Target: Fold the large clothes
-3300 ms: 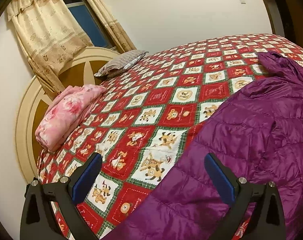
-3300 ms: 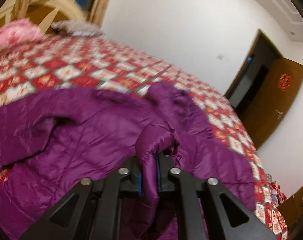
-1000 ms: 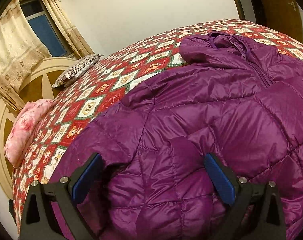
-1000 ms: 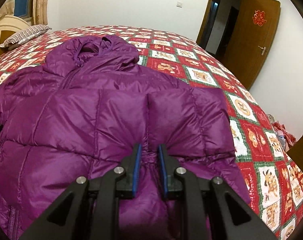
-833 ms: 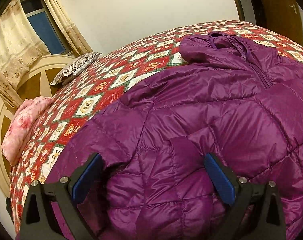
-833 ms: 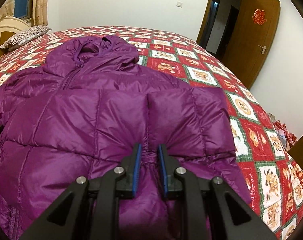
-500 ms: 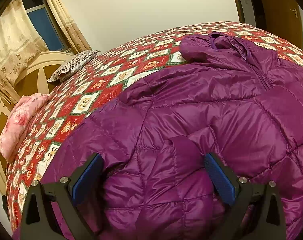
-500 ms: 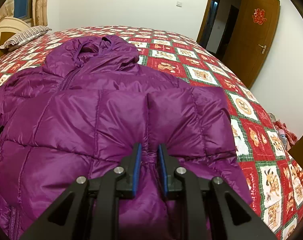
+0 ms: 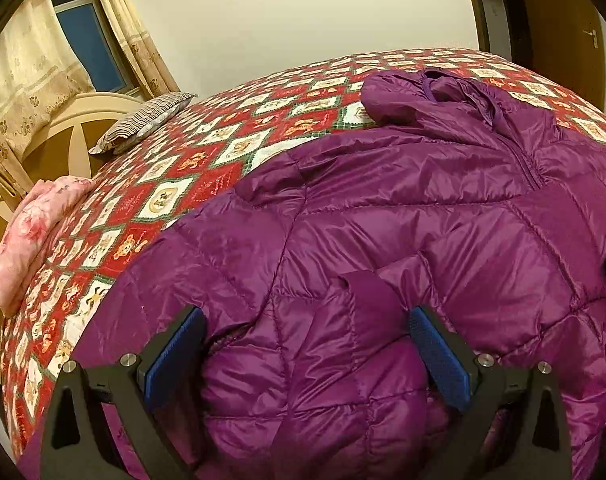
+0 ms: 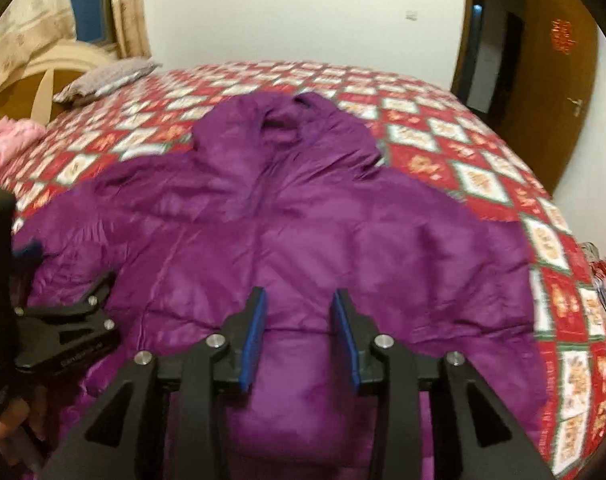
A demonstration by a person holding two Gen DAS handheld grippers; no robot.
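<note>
My right-wrist view is smeared with blur, so the quilting on the purple puffer jacket [image 10: 303, 216] is hard to read there, and its near hem runs out of both pictures behind my tools. The jacket lies front-up across the bed [image 9: 207, 184], hood [image 10: 283, 128] toward the far wall, sleeves folded in over the body. My right tool [image 10: 299, 332] has just been opening; its blue pads [image 10: 255, 336] now stand partly apart above the jacket's lower front, with fabric below the gap but not pinched. My left tool [image 9: 303, 352] is spread wide, a puffed fold of the jacket bulging between its pads without being squeezed. In the right view it shows dark at the jacket's left edge. Bare red-and-white patchwork quilt [image 10: 483, 152] stays open beyond the hood and to the right. At the headboard end lie a striped pillow [image 9: 143, 122] and a folded pink blanket [image 9: 31, 236]; curtains [image 9: 27, 76] and a brown door [image 10: 559, 92] flank the room.
</note>
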